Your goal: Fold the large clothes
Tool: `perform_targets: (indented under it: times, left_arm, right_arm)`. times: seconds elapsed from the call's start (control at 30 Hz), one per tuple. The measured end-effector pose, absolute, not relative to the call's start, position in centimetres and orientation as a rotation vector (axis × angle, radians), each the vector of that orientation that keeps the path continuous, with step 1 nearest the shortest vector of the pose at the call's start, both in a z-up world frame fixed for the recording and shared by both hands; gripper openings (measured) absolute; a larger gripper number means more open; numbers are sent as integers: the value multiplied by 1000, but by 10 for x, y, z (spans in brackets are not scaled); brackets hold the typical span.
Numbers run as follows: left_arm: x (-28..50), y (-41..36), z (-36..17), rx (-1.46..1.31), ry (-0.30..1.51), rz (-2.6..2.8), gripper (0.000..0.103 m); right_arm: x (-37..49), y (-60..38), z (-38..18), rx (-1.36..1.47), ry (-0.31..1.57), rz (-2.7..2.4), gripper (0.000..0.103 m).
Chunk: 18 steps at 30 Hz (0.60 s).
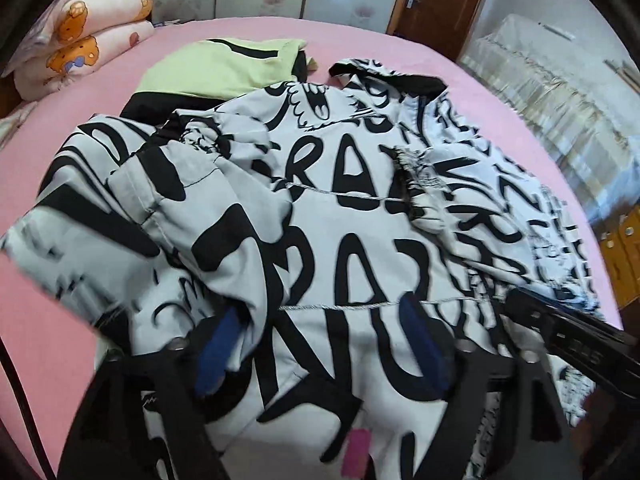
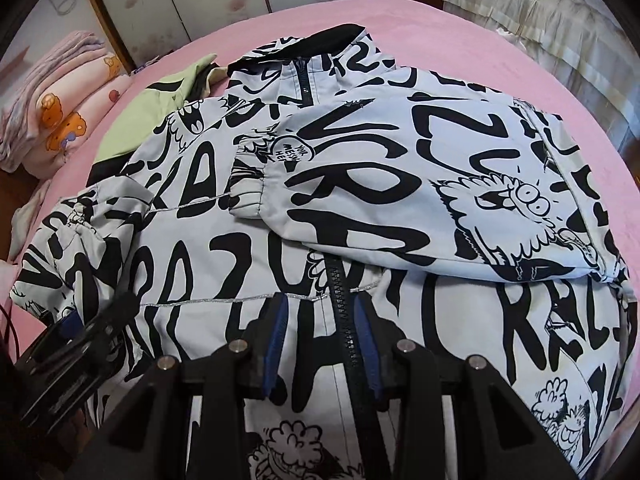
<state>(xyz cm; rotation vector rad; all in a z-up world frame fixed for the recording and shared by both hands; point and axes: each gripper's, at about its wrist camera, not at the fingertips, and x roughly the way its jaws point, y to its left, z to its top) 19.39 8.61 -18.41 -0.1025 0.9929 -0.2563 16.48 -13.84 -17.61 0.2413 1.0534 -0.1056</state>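
Pink bedding (image 2: 460, 32) is covered across its middle by a white jacket (image 2: 400, 184) printed with black lettering, both sleeves folded over its front. A green and black garment (image 1: 224, 68) is tucked beneath its far edge. The left gripper (image 1: 320, 344) is held wide above the cloth, gripping nothing. The right gripper (image 2: 324, 340) is set narrow, astride the zipper (image 2: 340, 304); contact cannot be told.

White jacket (image 2: 320, 216) with black graffiti print, front up mid-bed (image 2: 500, 52), both sleeves folded across, zip seemingly closed.
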Motion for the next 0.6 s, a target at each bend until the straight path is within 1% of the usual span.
perform_targets:
  times: [0.23, 0.27, 0.37, 0.4, 0.53, 0.6]
  left_arm:
    - [168, 120, -143, -147, 973, -285, 81]
    - [162, 129, -136, -161, 959, -273, 81]
    - [150, 156, -125, -186, 938, -209, 82]
    - [147, 166, -124, -196, 937, -178, 82]
    - [145, 197, -131, -233, 961, -75, 82]
    - [147, 212, -140, -256, 989, -23, 82]
  right_arm:
    - [169, -106, -159, 209, 1005, 29, 34]
    - [171, -99, -154, 197, 995, 54, 37]
    - [173, -71, -140, 150, 950, 141, 54]
    - [173, -61, -135, 129, 931, 175, 57]
    - [181, -18, -126, 65, 911, 304, 58]
    - [187, 7, -131, 9, 914, 339, 62]
